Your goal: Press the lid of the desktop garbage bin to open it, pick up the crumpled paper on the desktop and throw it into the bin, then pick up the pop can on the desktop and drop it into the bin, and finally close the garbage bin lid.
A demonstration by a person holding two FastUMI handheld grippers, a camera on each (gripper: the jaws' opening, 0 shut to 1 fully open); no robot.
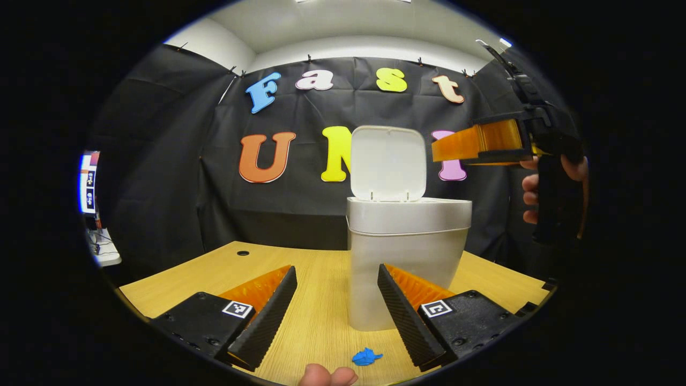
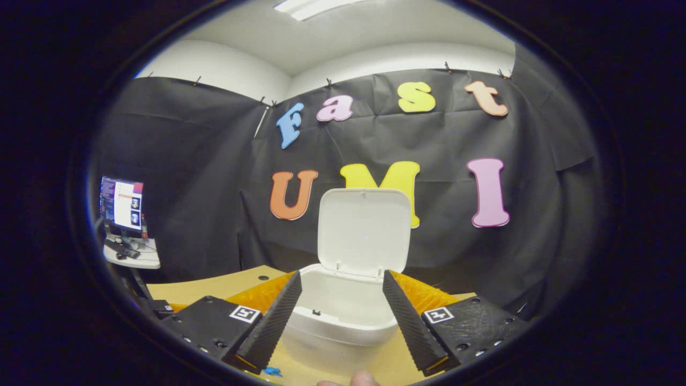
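In the left gripper view, a wooden table (image 1: pixel 316 300) is seen before black cloth; the bin (image 1: pixel 408 257), lid (image 1: pixel 388 162) raised, stands at 12 o'clock. The left gripper (image 1: pixel 337 313) is spread wide, empty. The right gripper (image 1: pixel 485 143) is held at 2 o'clock.

In the right gripper view, the right gripper (image 2: pixel 343 316) is parted, empty, above the bin's (image 2: pixel 343 316) open mouth.

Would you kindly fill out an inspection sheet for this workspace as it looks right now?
Surface: wooden table, with a round hole near its far edge.
Job's things: white bin standing on the table, lid raised upright; crumpled paper and can, nothing seen.
Clutter: small blue scrap on the table in front of the bin.
Grippers: left hand-held gripper open, low before the bin; right hand-held gripper open, empty, above the bin's mouth.
Cables: nothing seen.
Surroundings: black cloth wall; monitor on a side desk.
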